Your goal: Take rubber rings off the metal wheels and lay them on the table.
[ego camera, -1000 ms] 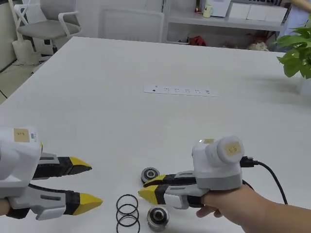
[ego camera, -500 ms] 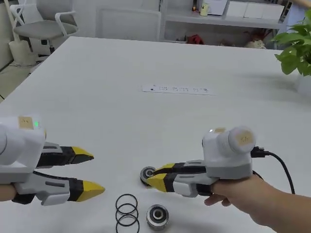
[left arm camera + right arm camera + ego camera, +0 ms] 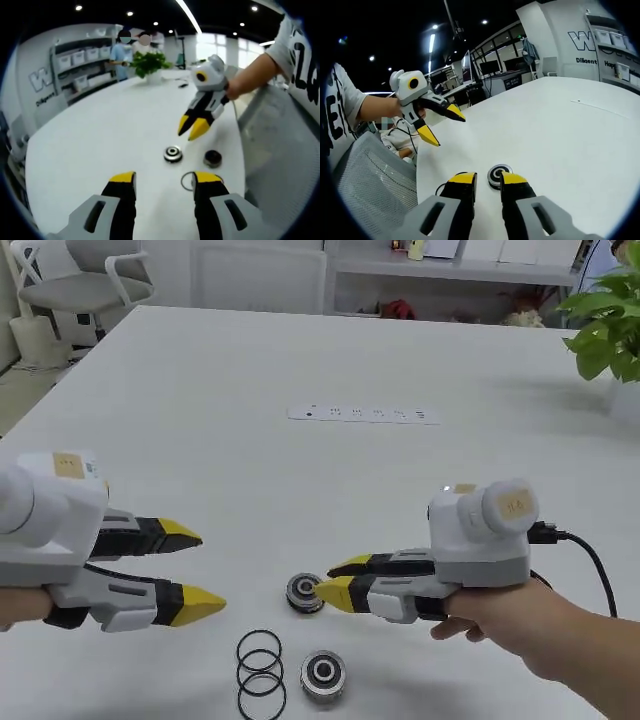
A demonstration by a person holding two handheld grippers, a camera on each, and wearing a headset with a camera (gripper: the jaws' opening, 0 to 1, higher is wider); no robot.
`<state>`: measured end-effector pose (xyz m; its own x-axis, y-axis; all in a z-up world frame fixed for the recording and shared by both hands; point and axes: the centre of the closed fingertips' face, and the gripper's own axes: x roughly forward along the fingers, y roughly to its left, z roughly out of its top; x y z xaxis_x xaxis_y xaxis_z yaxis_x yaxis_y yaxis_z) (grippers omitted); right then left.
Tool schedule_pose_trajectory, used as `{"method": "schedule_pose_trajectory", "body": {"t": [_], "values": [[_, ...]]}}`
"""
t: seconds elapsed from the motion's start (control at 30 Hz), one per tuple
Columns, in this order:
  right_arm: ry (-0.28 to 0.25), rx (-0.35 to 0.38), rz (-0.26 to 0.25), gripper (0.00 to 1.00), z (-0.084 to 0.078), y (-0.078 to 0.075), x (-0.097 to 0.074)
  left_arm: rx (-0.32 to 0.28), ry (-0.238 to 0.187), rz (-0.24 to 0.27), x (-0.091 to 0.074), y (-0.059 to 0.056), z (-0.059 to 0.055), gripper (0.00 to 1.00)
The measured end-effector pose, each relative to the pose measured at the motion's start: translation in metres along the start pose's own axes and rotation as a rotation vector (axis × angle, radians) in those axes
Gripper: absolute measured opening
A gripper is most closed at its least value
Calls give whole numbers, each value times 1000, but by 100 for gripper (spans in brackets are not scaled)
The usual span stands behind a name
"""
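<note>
**A:** Where are the rings lying?

**B:** Three rubber rings (image 3: 261, 672) are lying in a touching row on the table (image 3: 300, 470), near six o'clock in the head view. One metal wheel (image 3: 323, 676) is sitting just beside them at their three o'clock. A second wheel (image 3: 304, 592) is sitting at their one o'clock.

**A:** And the grippers?

**B:** The left gripper (image 3: 203, 570) is hovering at the rings' ten o'clock, its jaws spread wide and gripping nothing. The right gripper (image 3: 332, 580) is pointing in from three o'clock with its jaws only narrowly parted and nothing between them. Its tips are sitting just beside the second wheel, possibly touching it, though the angle is making that hard to judge.
</note>
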<state>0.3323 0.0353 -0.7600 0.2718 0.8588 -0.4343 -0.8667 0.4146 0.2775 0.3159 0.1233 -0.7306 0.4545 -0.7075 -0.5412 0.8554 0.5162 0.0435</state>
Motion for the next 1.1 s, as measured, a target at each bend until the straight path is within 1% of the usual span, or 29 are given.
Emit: {"method": "schedule_pose_trajectory", "body": {"t": [0.2, 0.3, 0.5, 0.73, 0.9, 1.1], "values": [[5, -13, -6, 17, -2, -3, -1, 6, 3, -11, 5, 1, 2, 46], [5, -24, -19, 19, -2, -7, -2, 7, 3, -15, 7, 2, 3, 46], [17, -32, -33, 19, -6, -14, -5, 3, 2, -27, 13, 1, 3, 46], [34, -46, -38, 19, -12, -19, -1, -2, 6, -36, 20, 3, 2, 45], [55, -55, -47, 19, -18, -26, 1, -7, 8, -46, 26, 3, 2, 44], [63, -56, -50, 19, -22, -29, 3, -11, 7, -56, 33, 3, 3, 44]]}}
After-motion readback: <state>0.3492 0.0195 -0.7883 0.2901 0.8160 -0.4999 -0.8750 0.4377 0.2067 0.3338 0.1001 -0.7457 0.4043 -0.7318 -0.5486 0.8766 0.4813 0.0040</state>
